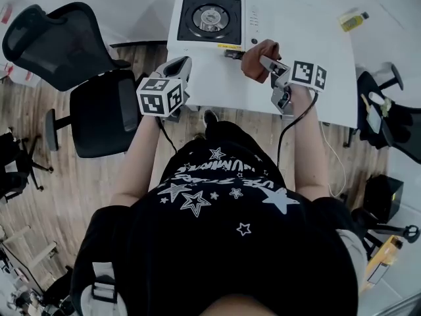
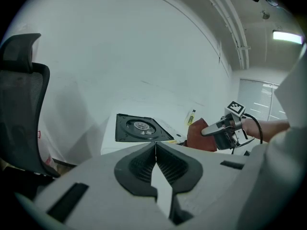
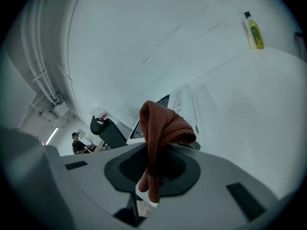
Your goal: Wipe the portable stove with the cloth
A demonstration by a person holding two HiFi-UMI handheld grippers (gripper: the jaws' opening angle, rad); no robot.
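Observation:
The white portable stove with its black burner top sits at the far left of the white table. My right gripper is shut on the brown cloth, held just in front of the stove's right front corner. In the right gripper view the cloth bunches up between the jaws, with the stove behind it. My left gripper hangs at the table's left front corner, jaws shut on nothing. The left gripper view shows the stove, the cloth and the right gripper ahead.
A small yellow bottle stands at the table's far right. A black office chair stands left of the table, close to my left gripper. Cables and dark gear lie on the floor at the right.

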